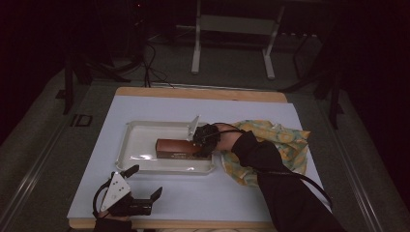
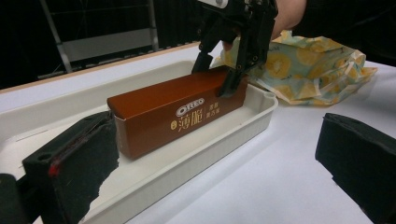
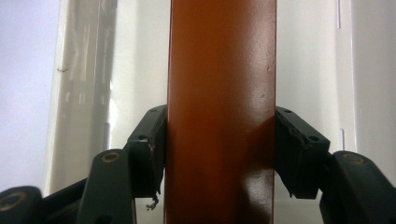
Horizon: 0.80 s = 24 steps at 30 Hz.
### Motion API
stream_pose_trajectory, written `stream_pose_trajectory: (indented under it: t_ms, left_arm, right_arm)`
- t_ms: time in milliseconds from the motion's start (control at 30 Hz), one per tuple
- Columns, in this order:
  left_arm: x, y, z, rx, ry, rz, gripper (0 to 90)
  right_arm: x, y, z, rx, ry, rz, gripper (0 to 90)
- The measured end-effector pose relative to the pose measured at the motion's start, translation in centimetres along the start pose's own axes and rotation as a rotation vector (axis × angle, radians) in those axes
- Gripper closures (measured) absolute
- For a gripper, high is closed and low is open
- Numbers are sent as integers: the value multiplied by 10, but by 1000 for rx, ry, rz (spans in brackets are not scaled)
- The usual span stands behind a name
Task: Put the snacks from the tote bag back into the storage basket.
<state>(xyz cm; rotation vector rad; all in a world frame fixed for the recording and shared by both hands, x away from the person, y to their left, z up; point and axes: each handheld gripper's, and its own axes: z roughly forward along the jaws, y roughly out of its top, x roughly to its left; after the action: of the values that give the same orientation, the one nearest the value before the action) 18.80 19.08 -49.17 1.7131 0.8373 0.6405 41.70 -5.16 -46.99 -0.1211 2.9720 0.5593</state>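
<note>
A long brown Oreo box [image 1: 174, 147] lies on its side in a white tray [image 1: 145, 124] at the middle of the table. My right gripper [image 1: 205, 140] reaches down over the box's right end, its two pads pressed on the long sides. The right gripper view looks along the box [image 3: 219, 60] with the jaws of my right gripper [image 3: 219, 135] clamped on both sides. My left gripper [image 1: 143, 182] rests near the table's front left corner, open and holding nothing. In the left gripper view the box [image 2: 163, 112] sits in the tray [image 2: 196, 158] beyond my left gripper [image 2: 219, 149], with the right gripper [image 2: 215, 77] on the box's far end.
A yellow patterned plastic bag [image 1: 280, 140] lies crumpled right of the tray, under the right forearm, and also appears in the left gripper view [image 2: 308, 70]. The white table top [image 1: 203, 193] ends at a wooden edge at front and back. Metal stand legs [image 1: 196, 58] rise behind the table.
</note>
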Motion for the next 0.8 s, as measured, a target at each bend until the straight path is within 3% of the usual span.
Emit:
stream_pose_trajectory:
  t_ms: [167,333,800]
  left_arm:
    - [0,0,0,-3,-4,0,0]
    - [0,0,0,-5,-3,-1,0]
    - [-1,0,0,-4,-2,2,0]
  right_arm:
    - [0,0,0,0,7,2,394]
    - [0,-1,-4,4,14,9,316]
    - [-3,-4,-44,-86,-7,76,235]
